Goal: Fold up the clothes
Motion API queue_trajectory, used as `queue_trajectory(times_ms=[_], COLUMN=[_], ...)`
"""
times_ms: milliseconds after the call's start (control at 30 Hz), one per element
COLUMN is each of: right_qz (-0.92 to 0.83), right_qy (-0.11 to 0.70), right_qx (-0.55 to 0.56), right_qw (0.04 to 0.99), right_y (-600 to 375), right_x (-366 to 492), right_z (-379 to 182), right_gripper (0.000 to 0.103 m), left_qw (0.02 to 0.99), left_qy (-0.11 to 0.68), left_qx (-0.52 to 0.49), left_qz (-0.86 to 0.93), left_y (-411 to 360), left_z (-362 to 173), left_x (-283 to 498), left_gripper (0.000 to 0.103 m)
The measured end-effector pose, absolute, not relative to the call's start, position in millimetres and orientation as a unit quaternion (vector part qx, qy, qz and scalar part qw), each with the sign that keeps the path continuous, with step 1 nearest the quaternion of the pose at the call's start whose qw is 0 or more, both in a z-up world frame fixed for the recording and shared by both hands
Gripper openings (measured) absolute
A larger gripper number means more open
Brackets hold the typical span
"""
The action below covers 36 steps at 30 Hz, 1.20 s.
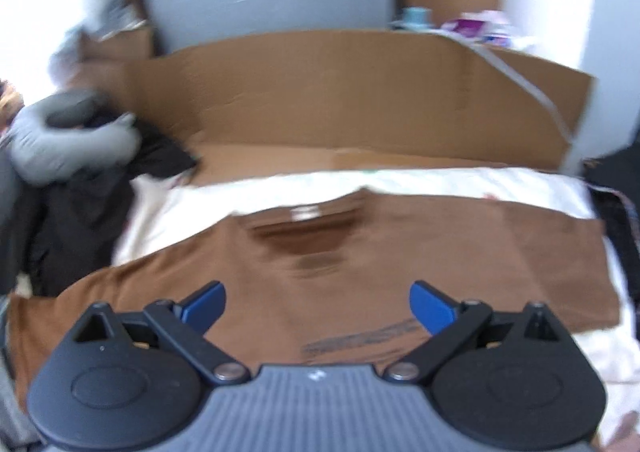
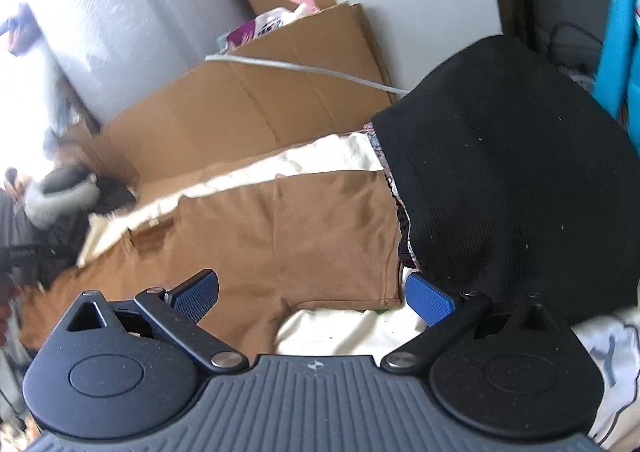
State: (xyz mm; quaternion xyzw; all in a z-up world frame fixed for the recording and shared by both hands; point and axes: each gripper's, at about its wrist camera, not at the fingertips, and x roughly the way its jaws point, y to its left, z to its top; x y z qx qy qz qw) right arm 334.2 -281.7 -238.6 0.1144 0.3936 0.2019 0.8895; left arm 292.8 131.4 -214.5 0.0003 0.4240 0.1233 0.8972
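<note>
Both grippers, left [image 1: 318, 306] and right [image 2: 312, 298], spread empty over flat brown shirt [image 1: 400, 252]; pinch sleeve edge cleanly, avoid the sheet [image 2: 340, 328].

Daylight floods both views, strongest from the far left of the jaws, where the frames burn out to plain white. The left wrist view is smeared by motion blur: the brown shirt [image 1: 360, 252] ahead of the jaws shows streaked folds and the cardboard sheet [image 1: 360, 92] beyond it has soft edges. The right wrist view is sharper near the jaws, blurring toward the far left. Fisheye distortion bends straight lines at the borders, and the corners fall dark. Shadows are soft.
</note>
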Motion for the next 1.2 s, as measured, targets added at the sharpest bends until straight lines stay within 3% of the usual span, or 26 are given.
queue_trajectory(times_ms=[100, 367, 500, 567, 667, 733, 800, 833, 1200], right_qz=[0.211, 0.237, 0.247, 0.250, 0.252, 0.249, 0.245, 0.243, 0.218], right_qy=[0.400, 0.412, 0.413, 0.417, 0.422, 0.424, 0.427, 0.428, 0.452], right_qx=[0.096, 0.061, 0.033, 0.017, 0.004, -0.002, -0.004, -0.004, 0.013], right_qw=[0.887, 0.878, 0.876, 0.874, 0.871, 0.871, 0.870, 0.870, 0.865], right_y=[-274.4, -253.0, -240.6, -234.3, -229.3, -228.3, -229.0, -229.5, -238.3], right_x=[332.1, 325.7, 317.3, 312.5, 309.4, 308.0, 307.6, 307.9, 317.9], right_z=[-244.1, -251.6, -257.9, -260.9, -263.7, -265.8, -267.9, -268.8, -281.3], right_gripper=[0.102, 0.102, 0.102, 0.102, 0.102, 0.102, 0.102, 0.102, 0.102], left_qw=[0.889, 0.880, 0.876, 0.871, 0.870, 0.868, 0.867, 0.867, 0.861], left_qy=[0.428, 0.421, 0.412, 0.410, 0.410, 0.416, 0.418, 0.419, 0.434], left_qx=[-0.008, -0.022, -0.046, -0.058, -0.020, -0.009, -0.003, 0.000, 0.005], left_qz=[0.163, 0.221, 0.247, 0.265, 0.274, 0.271, 0.270, 0.270, 0.266], left_y=[164.4, 242.4, 272.7, 283.2, 286.6, 291.2, 296.9, 299.7, 322.3], left_z=[-228.9, -261.1, -276.5, -287.9, -305.6, -315.3, -320.6, -323.0, -337.7], left_x=[289.9, 286.9, 292.1, 298.1, 312.4, 322.5, 331.5, 336.0, 363.1], left_gripper=[0.091, 0.088, 0.074, 0.073, 0.065, 0.057, 0.040, 0.038, 0.036])
